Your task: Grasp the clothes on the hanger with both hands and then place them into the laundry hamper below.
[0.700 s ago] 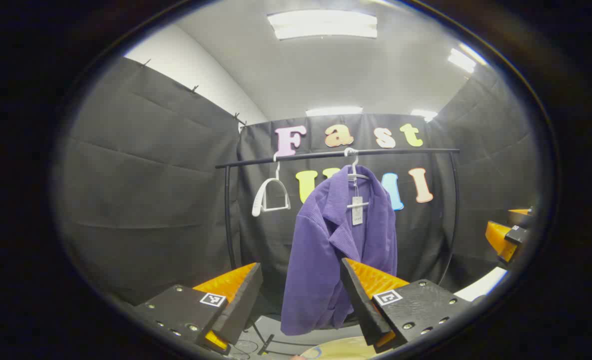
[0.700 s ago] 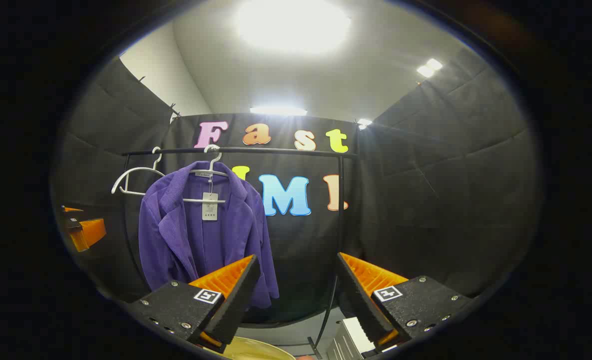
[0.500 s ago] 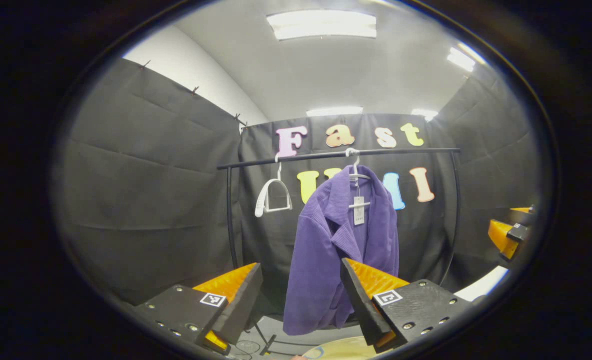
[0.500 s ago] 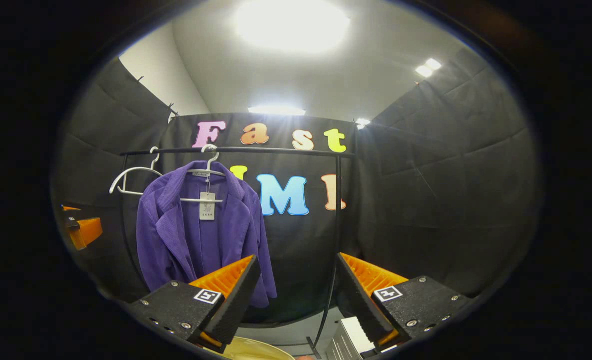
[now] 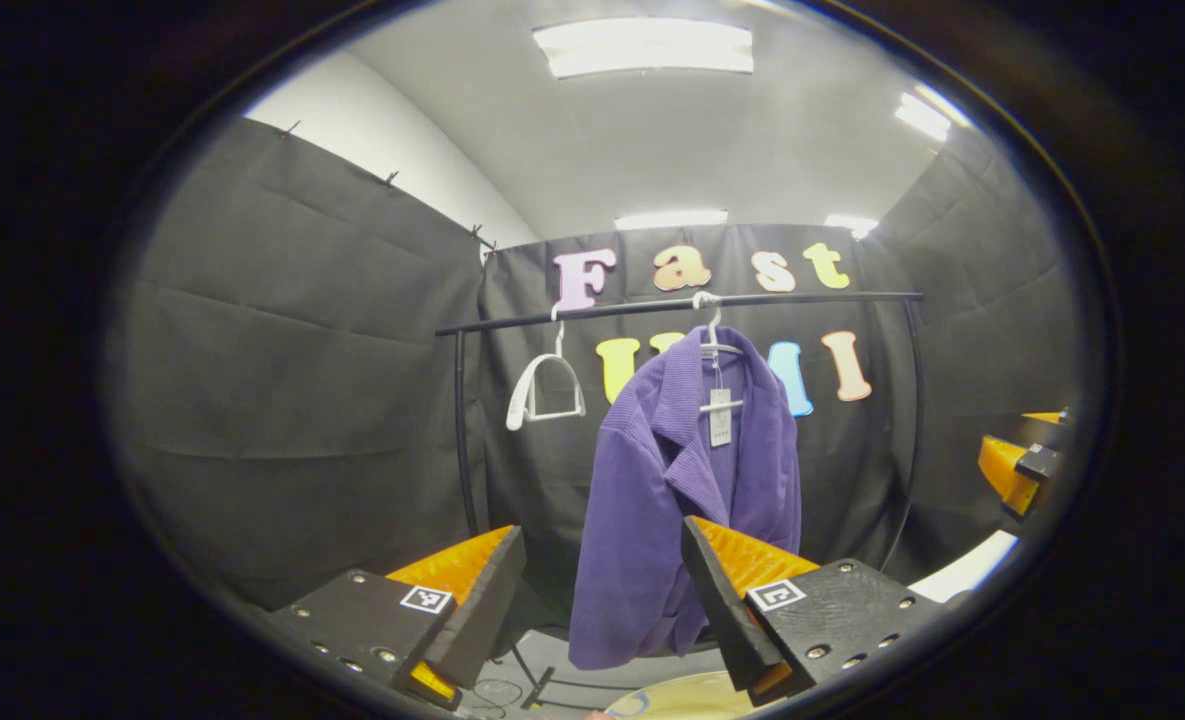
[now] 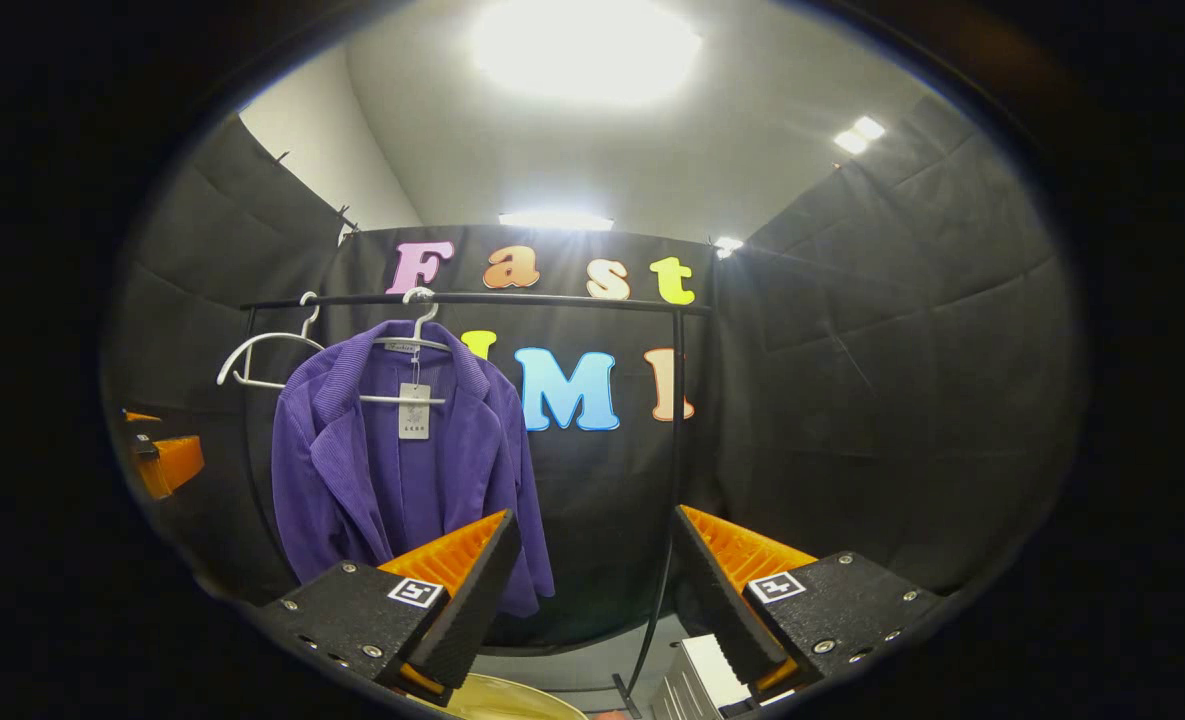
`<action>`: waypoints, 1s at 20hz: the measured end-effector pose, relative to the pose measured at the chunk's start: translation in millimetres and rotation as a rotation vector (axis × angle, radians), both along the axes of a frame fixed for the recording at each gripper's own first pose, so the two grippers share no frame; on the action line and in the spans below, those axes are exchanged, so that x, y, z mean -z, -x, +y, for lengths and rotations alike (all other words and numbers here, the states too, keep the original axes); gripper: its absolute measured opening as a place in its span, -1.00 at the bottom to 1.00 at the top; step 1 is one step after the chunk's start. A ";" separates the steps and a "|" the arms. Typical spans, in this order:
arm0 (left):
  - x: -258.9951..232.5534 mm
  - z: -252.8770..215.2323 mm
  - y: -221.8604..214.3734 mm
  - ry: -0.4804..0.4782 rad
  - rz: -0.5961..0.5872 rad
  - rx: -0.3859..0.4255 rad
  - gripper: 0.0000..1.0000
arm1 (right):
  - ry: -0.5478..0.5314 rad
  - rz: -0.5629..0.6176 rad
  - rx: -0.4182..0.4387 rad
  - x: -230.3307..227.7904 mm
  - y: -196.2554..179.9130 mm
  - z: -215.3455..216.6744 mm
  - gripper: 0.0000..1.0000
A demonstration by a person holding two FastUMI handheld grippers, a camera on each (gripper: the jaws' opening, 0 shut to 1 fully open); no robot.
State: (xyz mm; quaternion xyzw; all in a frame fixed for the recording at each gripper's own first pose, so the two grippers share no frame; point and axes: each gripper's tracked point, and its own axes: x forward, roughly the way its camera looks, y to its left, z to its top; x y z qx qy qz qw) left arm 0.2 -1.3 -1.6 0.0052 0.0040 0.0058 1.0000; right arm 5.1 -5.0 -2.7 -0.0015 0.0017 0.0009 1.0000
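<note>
A purple corduroy jacket [image 5: 687,490] [image 6: 402,470] hangs on a white hanger [image 5: 717,345] [image 6: 417,340] from a black clothes rail [image 5: 672,308] [image 6: 472,298], with a paper tag at its collar. My left gripper [image 5: 602,575] is open, well short of the jacket, which shows between and behind its fingers. My right gripper [image 6: 597,565] is open too, with the jacket up and to its left. The other gripper shows at the far right edge [image 5: 1017,465] of the left gripper view and at the far left edge [image 6: 167,460] of the right gripper view. A pale round hamper rim [image 5: 692,695] [image 6: 512,700] lies at the bottom.
An empty white hanger [image 5: 544,390] [image 6: 262,360] hangs on the rail to the left of the jacket. The rail's black uprights [image 5: 464,430] [image 6: 674,420] stand at either end. A white ridged object [image 6: 697,685] sits low beside the right gripper's fingers.
Both views shifted only slightly; the jacket sits a touch farther right in the left gripper view and a touch farther left in the right gripper view. Both grippers stay open.
</note>
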 end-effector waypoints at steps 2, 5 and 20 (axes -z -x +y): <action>-1.0 -0.8 1.2 -0.002 0.000 -0.001 0.70 | -0.002 0.001 -0.002 0.4 -3.5 -0.3 0.89; -3.6 -6.3 -4.1 -0.002 -0.002 0.002 0.93 | -0.008 0.000 -0.008 -1.7 -10.0 0.1 0.89; -32.3 -56.8 -61.3 0.038 -0.034 0.032 0.89 | -0.045 -0.037 -0.103 -28.4 -85.0 22.6 0.89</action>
